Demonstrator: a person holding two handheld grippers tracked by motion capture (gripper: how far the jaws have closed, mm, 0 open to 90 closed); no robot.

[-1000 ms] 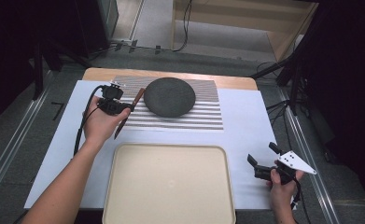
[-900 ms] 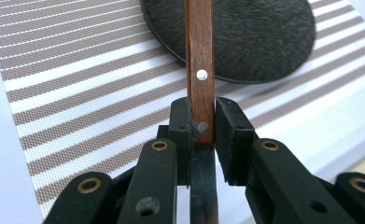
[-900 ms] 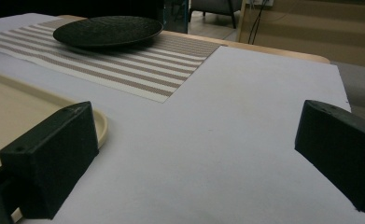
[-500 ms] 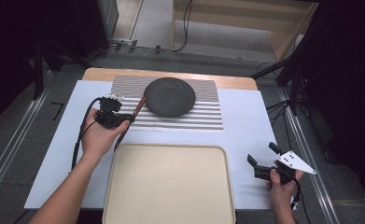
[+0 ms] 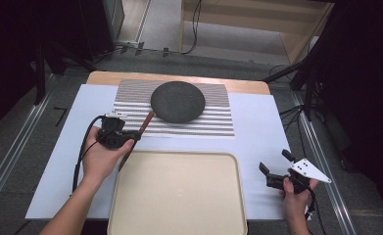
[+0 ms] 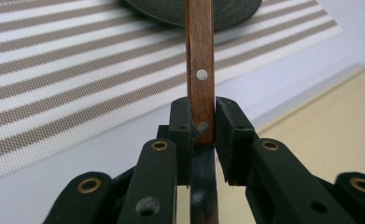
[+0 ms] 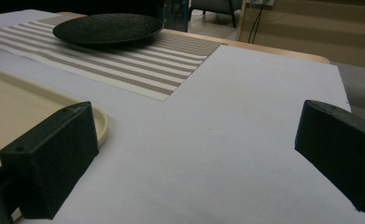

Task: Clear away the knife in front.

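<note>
Left gripper (image 5: 130, 138) clamped on wooden-handled utensil (image 5: 141, 129), now nearer tray (image 5: 179, 220); right gripper (image 5: 277, 166) apart, idle.

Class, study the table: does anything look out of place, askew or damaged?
Nothing is spilled or damaged. The one oddity: a wooden-handled utensil clamped in the left gripper slants across the placemat's edge towards the tray, not square with them.

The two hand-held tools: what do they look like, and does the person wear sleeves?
Both are black. The left tool has thick block-shaped pads, brass-coloured rivets and a black cable looping off it. The right tool carries a grey three-cornered plate with small dark holes. Both forearms are bare, with no sleeves.
</note>
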